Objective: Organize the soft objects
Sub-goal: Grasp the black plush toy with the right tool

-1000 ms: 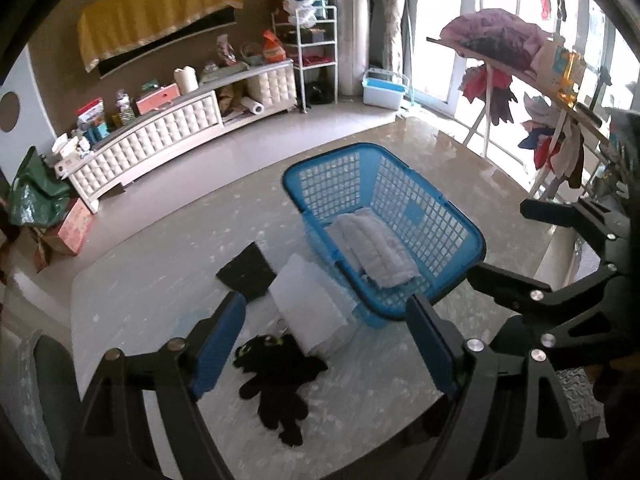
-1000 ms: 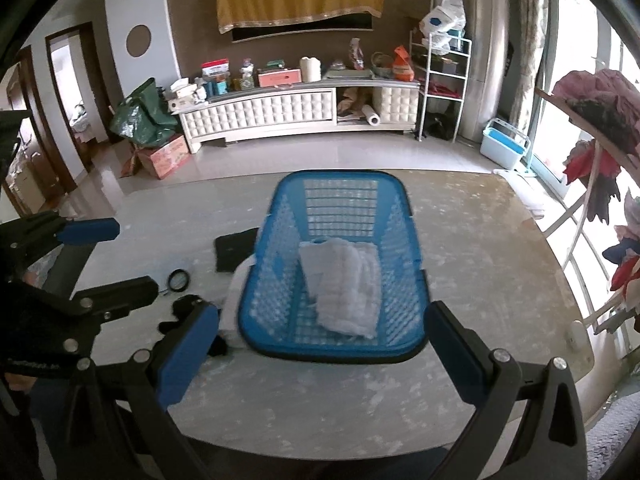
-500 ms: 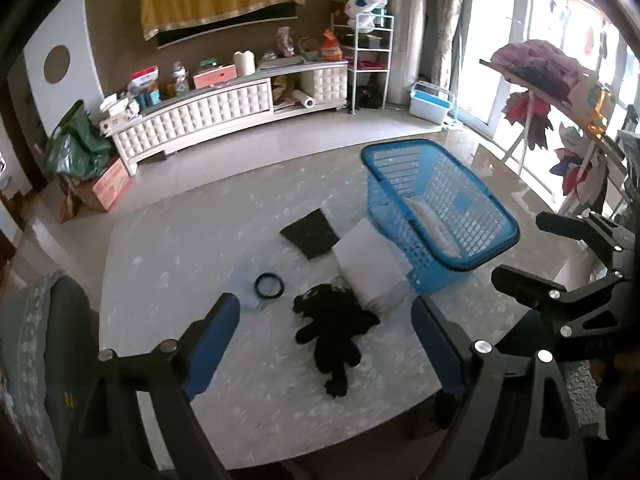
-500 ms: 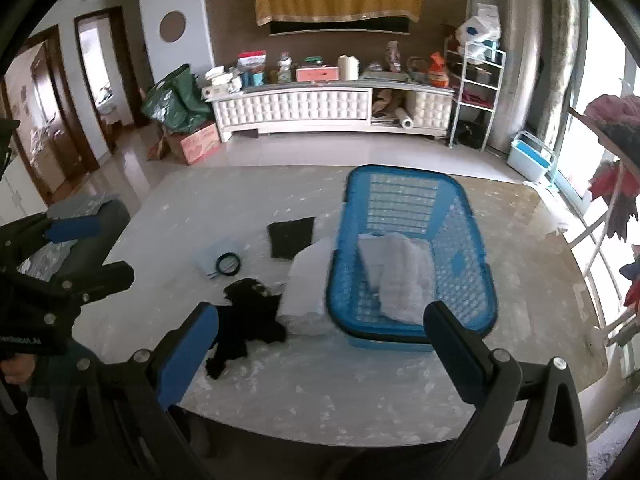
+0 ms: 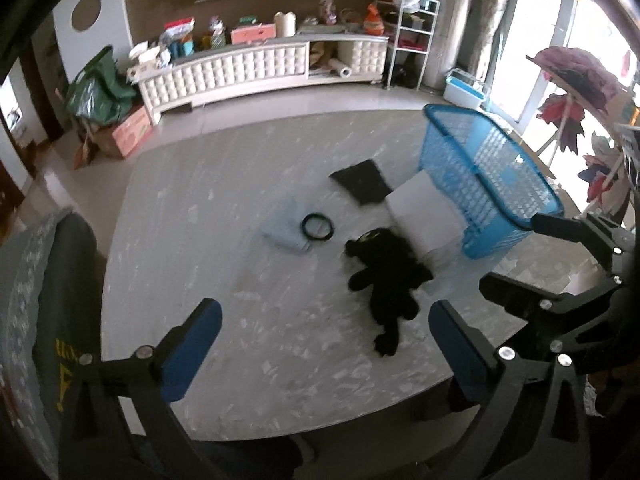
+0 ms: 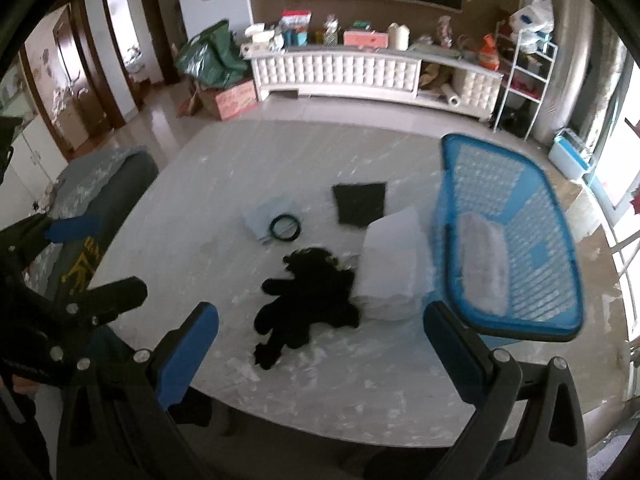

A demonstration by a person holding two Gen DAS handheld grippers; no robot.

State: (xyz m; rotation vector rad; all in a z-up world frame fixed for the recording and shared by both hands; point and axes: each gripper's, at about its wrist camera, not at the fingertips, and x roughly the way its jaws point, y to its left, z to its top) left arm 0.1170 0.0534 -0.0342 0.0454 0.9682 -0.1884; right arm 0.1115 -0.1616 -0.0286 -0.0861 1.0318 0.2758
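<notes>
Claws [image 5: 324,340] [image 6: 320,340] wide apart above table's [image 6: 340,392] near edge.

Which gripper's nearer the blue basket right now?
Right. The right gripper has its right finger overlapping the blue basket at its near rim; the left gripper sits farther left, by the black plush toy.

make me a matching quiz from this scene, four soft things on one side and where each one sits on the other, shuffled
Things:
1. grey towel
2. black plush toy
3. white folded cloth
4. black folded cloth

Places:
A. flat on the table, on the far side of the white folded cloth
B. inside the blue basket
C. on the table against the basket's outer wall
D. sprawled on the table, nearest the two open grippers, left gripper and right gripper

Pairs: 1-B, 2-D, 3-C, 4-A
</notes>
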